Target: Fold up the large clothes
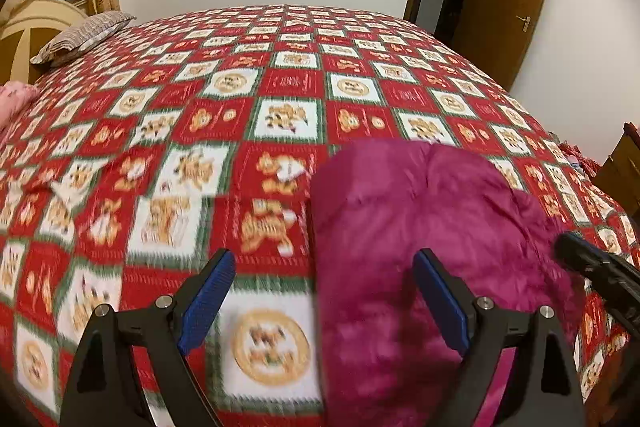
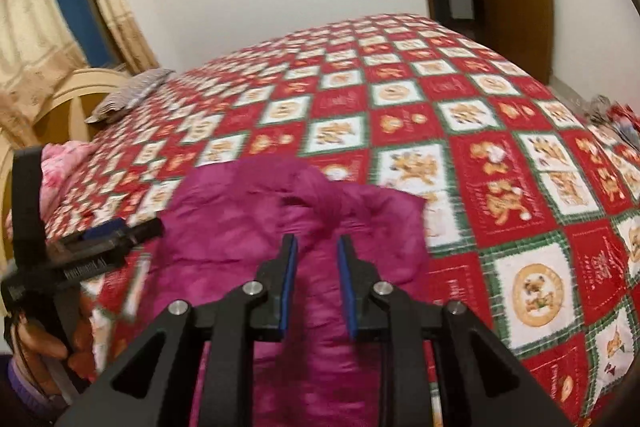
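Blue-padded black fingers of my left gripper stood wide apart, holding nothing. Right gripper showed a narrow gap with nothing pinched between its pads. Folded magenta puffy jacket lay on the red-and-white checked bedspread just below both grippers.

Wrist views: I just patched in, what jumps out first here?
A magenta puffy jacket lies bunched at the near edge of the bed, on a loud red, white and green checked bedspread. The right gripper hovers over it with a narrow gap; the left gripper stands wide open at the jacket's left edge.
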Demonstrator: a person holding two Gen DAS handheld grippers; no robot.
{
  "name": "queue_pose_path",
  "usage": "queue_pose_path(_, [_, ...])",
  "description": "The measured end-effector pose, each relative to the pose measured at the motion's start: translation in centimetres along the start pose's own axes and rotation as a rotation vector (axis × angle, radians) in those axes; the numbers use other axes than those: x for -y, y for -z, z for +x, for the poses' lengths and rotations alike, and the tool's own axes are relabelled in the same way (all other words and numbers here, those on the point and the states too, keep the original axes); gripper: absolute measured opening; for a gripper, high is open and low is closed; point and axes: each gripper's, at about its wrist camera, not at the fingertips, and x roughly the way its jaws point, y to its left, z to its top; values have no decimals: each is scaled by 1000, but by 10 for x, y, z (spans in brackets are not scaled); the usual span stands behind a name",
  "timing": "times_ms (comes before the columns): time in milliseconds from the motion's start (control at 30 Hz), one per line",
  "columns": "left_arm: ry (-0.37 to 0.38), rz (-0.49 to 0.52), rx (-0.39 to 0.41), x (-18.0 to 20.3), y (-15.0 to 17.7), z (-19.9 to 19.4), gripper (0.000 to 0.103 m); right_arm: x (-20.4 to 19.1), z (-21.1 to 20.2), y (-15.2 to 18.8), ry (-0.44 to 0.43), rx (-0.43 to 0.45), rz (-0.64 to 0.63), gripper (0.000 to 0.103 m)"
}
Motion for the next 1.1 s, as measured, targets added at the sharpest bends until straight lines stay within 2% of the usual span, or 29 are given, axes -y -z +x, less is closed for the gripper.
queue_pose_path(67, [-10,31,-17,11,6,9,91,-7,15,4,-5,-33,-15,24])
queue_pose_path(167, [-37,49,-18,17,10,19,91,-9,38,15,42,-64,-46,24])
queue_pose_path(367, [12,-12,-51,10,12,35,94,-4,50,28,49,-35,-72,24])
queue_pose_path(500, [-11,-6,-35,13,16,36,96,0,54,30,40,-23,-56,24])
queue_pose_path(600, [29,-7,-61,5,14,29,96,1,51,28,28,-39,-53,24])
queue_pose_path(667, [82,-62,-61,-14,15,13,96,7,36,23,-12,-66,-3,24])
queue_pose_path(700, [103,-88,-42,-25,17,3,96,12,25,22,-45,-53,38,25])
queue_pose_path(733, [113,-109,-24,-35,19,-5,96,23,4,23,-93,-11,101,27])
queue_pose_path(767, [113,-131,-7,-46,21,-13,96,31,-12,24,-103,23,135,39])
queue_pose_path(800, [107,-157,9,-58,23,-20,96,41,-30,27,-89,61,158,59])
queue_pose_path(867, [112,-227,25,-81,25,-30,96,60,-58,32,-34,111,184,76])
queue_pose_path(967, [188,-323,-13,-90,25,-21,96,82,-68,37,-42,78,240,76])
queue_pose_path(1033, [234,-330,-57,-82,24,-11,96,86,-58,39,-71,38,272,76])
queue_pose_path(1100, [271,-296,-101,-65,25,1,96,81,-46,38,-97,7,272,76])
